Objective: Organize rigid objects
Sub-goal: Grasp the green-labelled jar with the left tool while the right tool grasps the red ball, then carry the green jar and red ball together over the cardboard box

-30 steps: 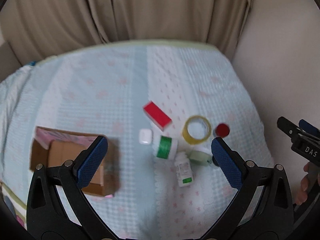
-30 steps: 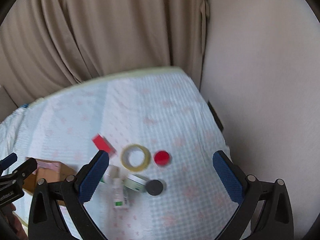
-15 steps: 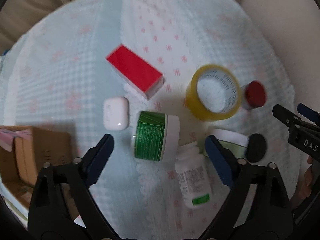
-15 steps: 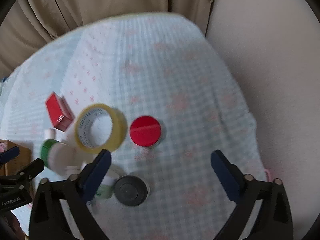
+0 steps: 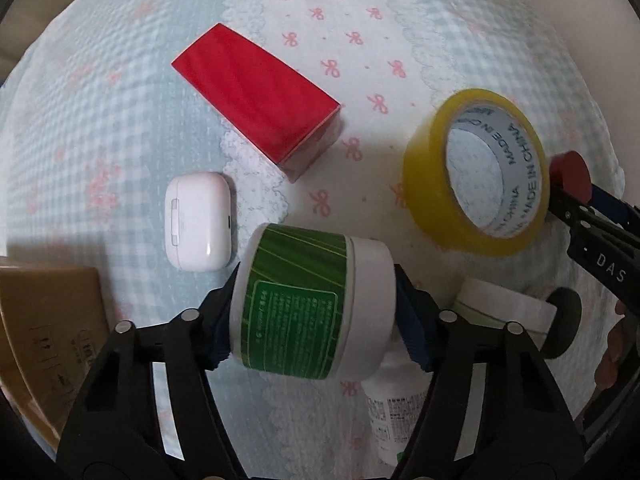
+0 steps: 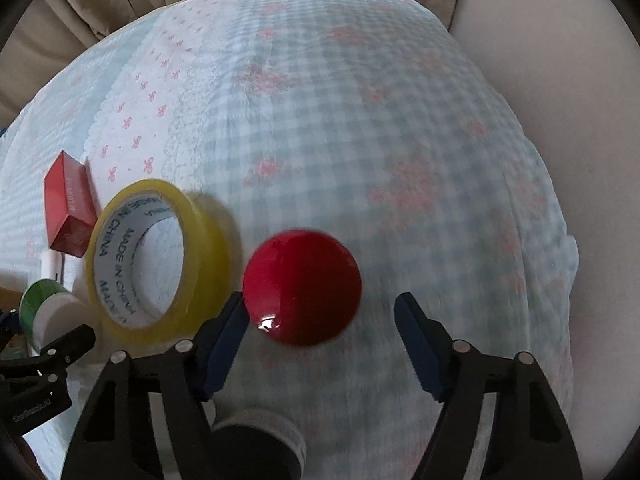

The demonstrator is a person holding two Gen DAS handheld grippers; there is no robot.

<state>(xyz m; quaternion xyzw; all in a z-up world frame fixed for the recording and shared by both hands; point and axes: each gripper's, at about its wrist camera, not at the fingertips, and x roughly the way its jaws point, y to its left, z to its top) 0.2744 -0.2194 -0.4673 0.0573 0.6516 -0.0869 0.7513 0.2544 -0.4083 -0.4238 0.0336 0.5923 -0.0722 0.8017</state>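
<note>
Sorting has barely begun: every rigid item lies out on the blue-and-white gingham quilt (image 5: 120,92), and the brown cardboard box (image 5: 44,320) at the left edge shows no sorted items in its visible part. The left gripper (image 5: 312,320), whose jaws have just been closing, clamps the white cylindrical jar with the green printed label (image 5: 308,300), lying on its side. The right gripper (image 6: 320,332), jaws also just closing, brackets the glossy red round lid (image 6: 302,286); its left pad touches, the right pad stands clear. Untouched are the smooth red rectangular carton (image 5: 256,100), the translucent yellow tape roll (image 5: 476,172) and the glossy white earbud case (image 5: 198,220).
</note>
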